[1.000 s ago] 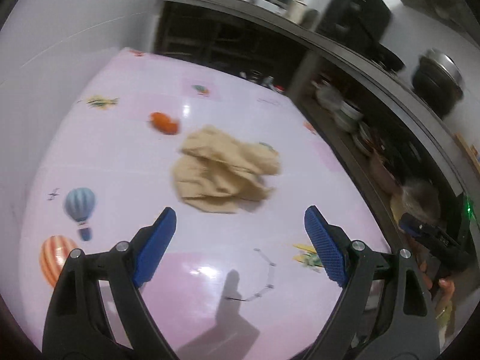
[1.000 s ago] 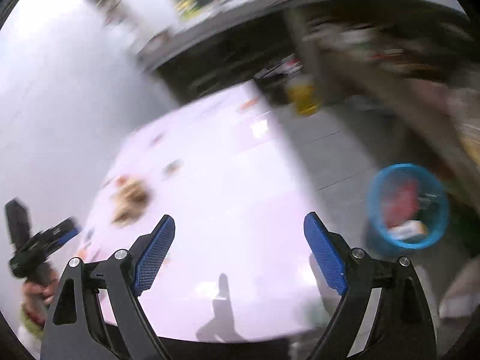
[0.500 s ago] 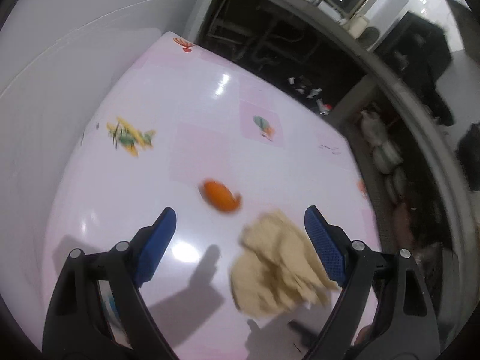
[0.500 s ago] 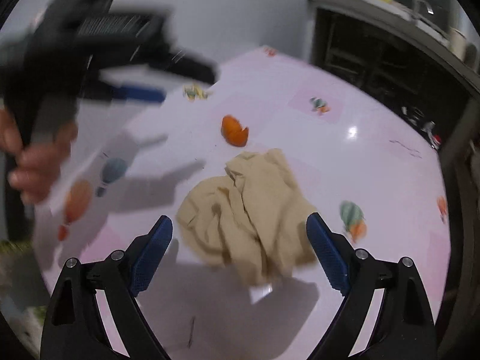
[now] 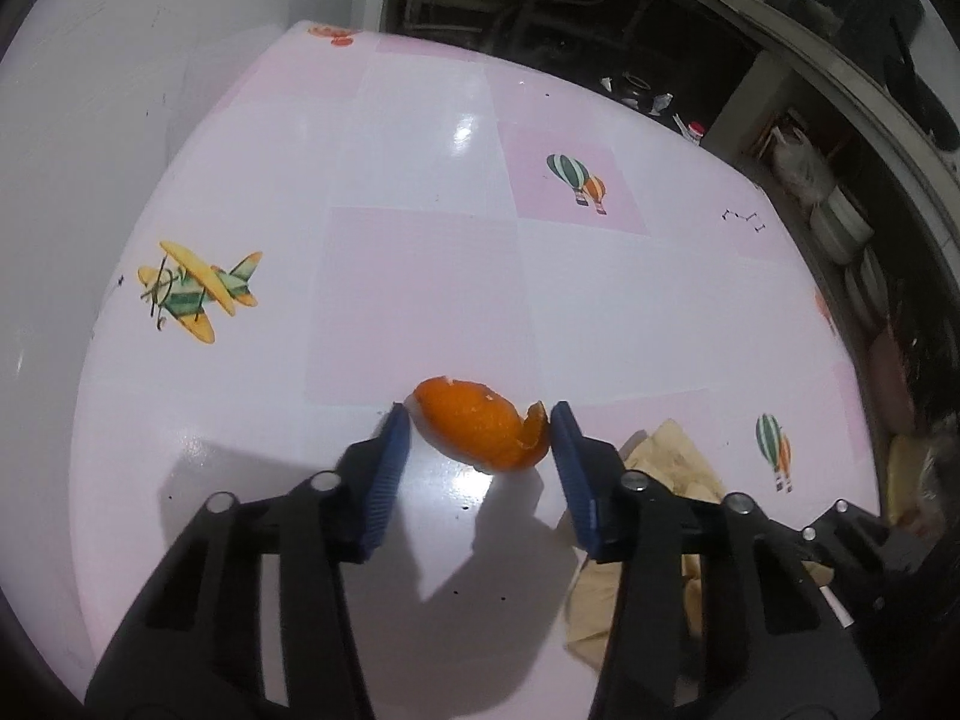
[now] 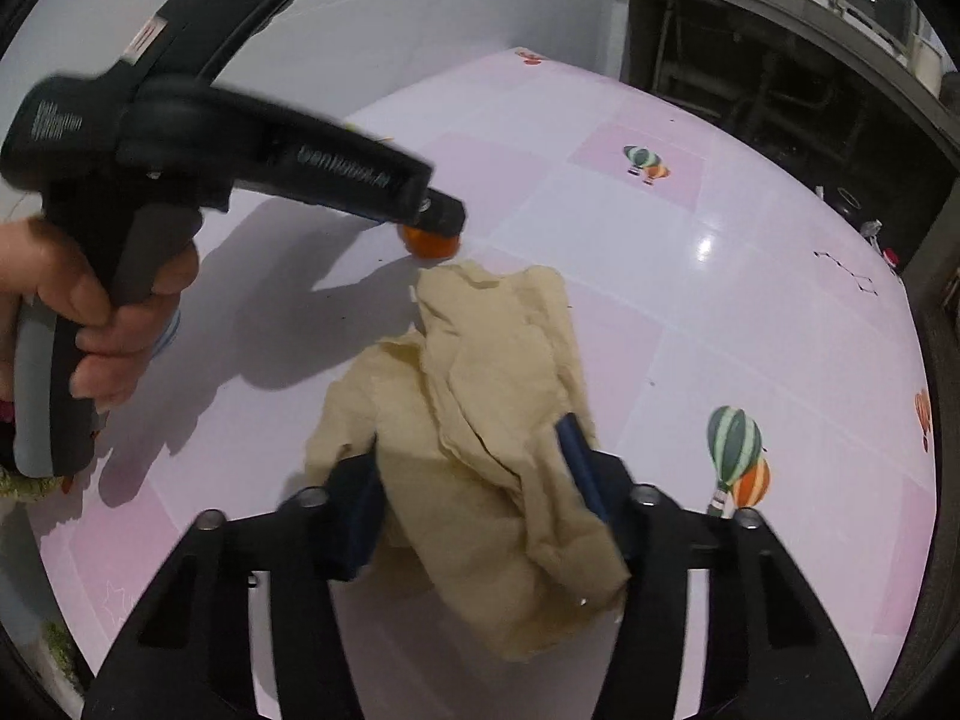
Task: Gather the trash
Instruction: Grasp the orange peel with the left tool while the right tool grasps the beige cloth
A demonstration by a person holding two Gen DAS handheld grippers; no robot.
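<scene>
An orange peel (image 5: 474, 429) lies on the pink balloon-print table (image 5: 420, 180). My left gripper (image 5: 478, 414) has its jaws closing around the peel, and both blue pads touch its sides. From the right wrist view the peel (image 6: 429, 246) shows just under that gripper's tips. A crumpled beige napkin (image 6: 480, 360) lies beside the peel. My right gripper (image 6: 468, 438) is closing on the napkin's near part, which is bunched between the pads and drapes over the right one. In the left wrist view the napkin (image 5: 672, 456) peeks out behind the right finger.
A hand (image 6: 90, 312) grips the left tool's handle at the left. A white wall borders the table's left side. Dark shelving with stacked bowls (image 5: 840, 228) runs along the far and right edges, and a small bottle (image 5: 695, 131) stands past the far corner.
Both grippers came down onto the table. The left one closed in around the orange peel, the right one around the beige napkin. Both sets of jaws have narrowed from wide open.
</scene>
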